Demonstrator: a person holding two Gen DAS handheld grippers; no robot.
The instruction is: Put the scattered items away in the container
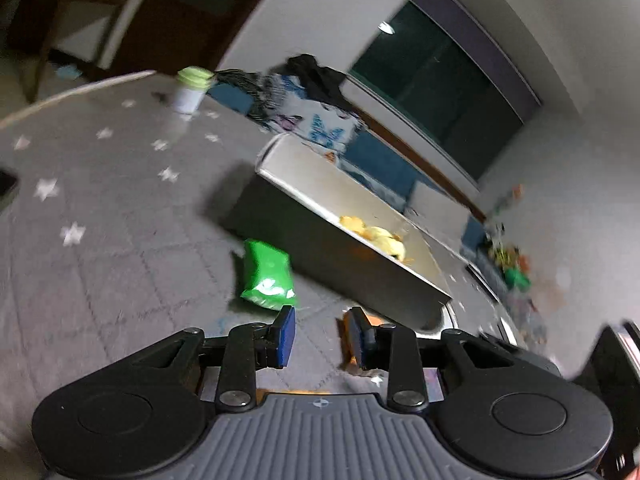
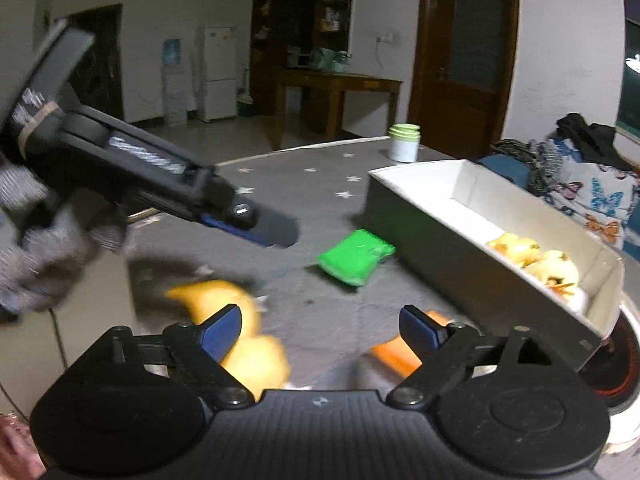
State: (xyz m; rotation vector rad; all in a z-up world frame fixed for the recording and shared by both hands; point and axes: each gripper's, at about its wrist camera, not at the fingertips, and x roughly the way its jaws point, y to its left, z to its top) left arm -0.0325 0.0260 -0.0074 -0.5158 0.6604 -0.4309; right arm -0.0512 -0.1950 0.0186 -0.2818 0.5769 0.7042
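Your left gripper (image 1: 320, 334) has its 2 blue-padded jaws a narrow gap apart with nothing between them; only the grey star-patterned quilted cloth (image 1: 120, 240) shows through the gap, and a blurred orange item (image 1: 350, 354) lies just behind the right-hand jaw. Just ahead of that gripper and slightly to its left, the small bright green plastic packet (image 1: 267, 276) lies flat on the cloth. Beyond the packet and to the gripper's right stands the long rectangular grey container with a white inside (image 1: 352, 256), with several pale yellow items (image 1: 378, 236) at its near end. Far ahead to the left stands a white tub with a light green lid (image 1: 192, 90). Your right gripper (image 2: 320, 330) has its jaws spread wide and holds nothing. A blurred yellow curved item (image 2: 240, 320) lies partly behind its left jaw, and the orange item (image 2: 400, 354) sits just behind its right jaw; the blur hides whether either touches a pad. From this gripper, the green packet (image 2: 354, 258) lies ahead near the middle, the container (image 2: 480, 248) reaches off to the right, and your left gripper (image 2: 256, 228), held in a grey knit-gloved hand (image 2: 44, 248), angles down from the upper left towards the cloth.
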